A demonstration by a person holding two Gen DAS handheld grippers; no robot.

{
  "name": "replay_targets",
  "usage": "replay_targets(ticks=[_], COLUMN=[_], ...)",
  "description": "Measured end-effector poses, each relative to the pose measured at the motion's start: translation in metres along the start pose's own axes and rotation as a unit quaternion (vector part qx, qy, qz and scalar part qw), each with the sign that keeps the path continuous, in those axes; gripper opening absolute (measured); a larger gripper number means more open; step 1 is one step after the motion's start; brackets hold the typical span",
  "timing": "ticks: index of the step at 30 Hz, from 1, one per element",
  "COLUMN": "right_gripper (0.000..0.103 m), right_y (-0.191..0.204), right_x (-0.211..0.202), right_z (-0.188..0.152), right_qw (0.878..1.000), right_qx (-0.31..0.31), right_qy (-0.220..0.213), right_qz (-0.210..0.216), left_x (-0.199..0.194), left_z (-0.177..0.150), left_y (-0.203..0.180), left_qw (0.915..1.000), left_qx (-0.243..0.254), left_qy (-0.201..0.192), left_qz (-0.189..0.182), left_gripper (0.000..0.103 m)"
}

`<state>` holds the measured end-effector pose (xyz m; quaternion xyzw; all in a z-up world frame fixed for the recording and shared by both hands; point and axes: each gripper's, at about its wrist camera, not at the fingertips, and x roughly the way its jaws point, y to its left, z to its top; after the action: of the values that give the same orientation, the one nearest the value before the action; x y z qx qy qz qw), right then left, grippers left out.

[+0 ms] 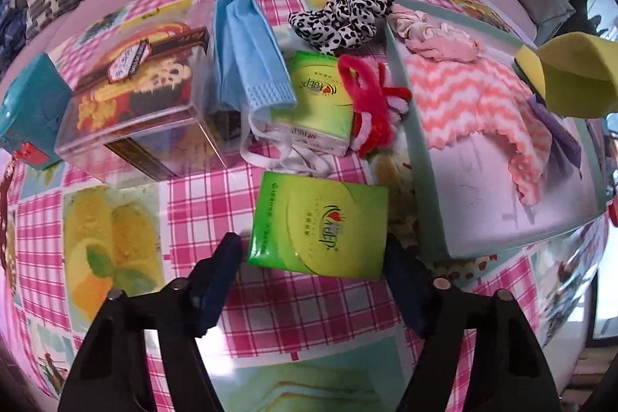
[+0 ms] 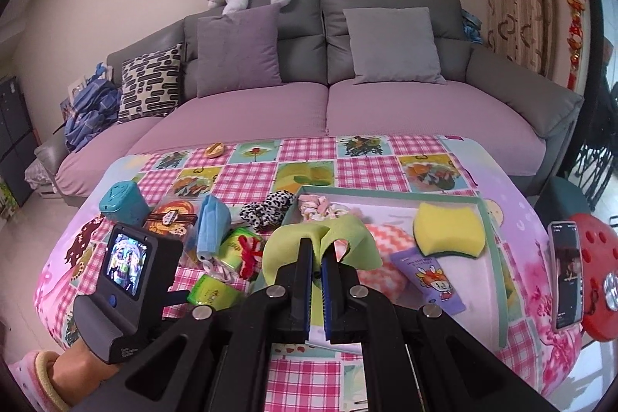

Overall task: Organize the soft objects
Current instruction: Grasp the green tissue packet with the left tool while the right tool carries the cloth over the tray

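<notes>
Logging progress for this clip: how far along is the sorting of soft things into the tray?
Done: pink cloth, sponge and pink scrunchie lie in the tray. In hand: right gripper pinches a green cloth; left gripper brackets a tissue pack. Left: mask, spotted scrunchie, red scrunchie, second tissue pack.

Landmark: tray [image 1: 419, 157]. In it, a scrunchie [image 1: 444, 43] at the far end, a zigzag cloth [image 1: 475, 99] nearer, a sponge [image 2: 448, 228] at right. Left of it are found a tissue pack [image 1: 320, 226], a face mask [image 1: 251, 60] and a clear box [image 1: 135, 95].
</notes>
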<state>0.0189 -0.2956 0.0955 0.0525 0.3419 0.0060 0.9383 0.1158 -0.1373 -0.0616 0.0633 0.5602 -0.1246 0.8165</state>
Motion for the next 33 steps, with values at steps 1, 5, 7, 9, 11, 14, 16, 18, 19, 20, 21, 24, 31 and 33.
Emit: replay_targets(ticks=[1,5,7,9,11,14,16,18,19,20,21,24,31,33], right_gripper=[0.005,0.005,0.005,0.005,0.005,0.005,0.005,0.005,0.005,0.005,0.005,0.005,0.005,0.005], right_y=[-0.002,-0.012,-0.018,-0.025,-0.032,-0.042,-0.049,-0.056,-0.059,-0.063,-0.067,-0.076,-0.093,-0.097], right_x=[0.0,0.0,0.0,0.001,0.003,0.005,0.005,0.005,0.005,0.005,0.006,0.009,0.037,0.048], right_z=[0.0,-0.002,-0.003,-0.004,-0.005,-0.007,-0.009,-0.009,-0.01,-0.011,-0.011,-0.015,-0.034,-0.043], right_qw=[1.0,1.0,1.0,0.999,0.999,0.999,0.998,0.998,0.997,0.997,0.997,0.996,0.992,0.989], right_qx=[0.002,0.014,0.021,0.029,0.035,0.045,0.051,0.057,0.059,0.062,0.065,0.072,0.087,0.092], right_qy=[-0.001,0.0,0.001,0.002,0.005,0.008,0.008,0.008,0.009,0.01,0.011,0.017,0.067,0.087], right_qz=[-0.001,-0.007,-0.01,-0.015,-0.021,-0.029,-0.034,-0.041,-0.044,-0.046,-0.049,-0.057,-0.069,-0.07], left_x=[-0.001,-0.004,-0.014,-0.029,-0.043,-0.066,-0.077,-0.085,-0.085,-0.085,-0.083,-0.081,-0.051,-0.042], left_z=[0.0,-0.002,-0.002,-0.002,-0.002,0.004,0.009,0.014,0.018,0.021,0.024,0.029,0.036,0.034], left_y=[-0.001,0.001,0.008,0.011,0.01,-0.001,-0.013,-0.027,-0.034,-0.044,-0.052,-0.071,-0.093,-0.096], left_qw=[1.0,0.9999,0.9997,0.999,0.9982,0.9962,0.9945,0.9923,0.9912,0.99,0.9891,0.9869,0.9871,0.9879], left_qx=[0.003,-0.008,-0.017,-0.022,-0.02,-0.003,0.017,0.043,0.055,0.069,0.079,0.101,0.123,0.123], left_qy=[-0.002,-0.006,-0.019,-0.037,-0.055,-0.083,-0.097,-0.107,-0.11,-0.111,-0.111,-0.107,-0.083,-0.075], left_qz=[-0.001,-0.004,-0.005,-0.007,-0.011,-0.025,-0.034,-0.046,-0.05,-0.054,-0.057,-0.065,-0.06,-0.058], left_gripper=[0.066,0.065,0.065,0.065,0.065,0.065,0.065,0.065,0.065,0.066,0.065,0.066,0.066,0.066])
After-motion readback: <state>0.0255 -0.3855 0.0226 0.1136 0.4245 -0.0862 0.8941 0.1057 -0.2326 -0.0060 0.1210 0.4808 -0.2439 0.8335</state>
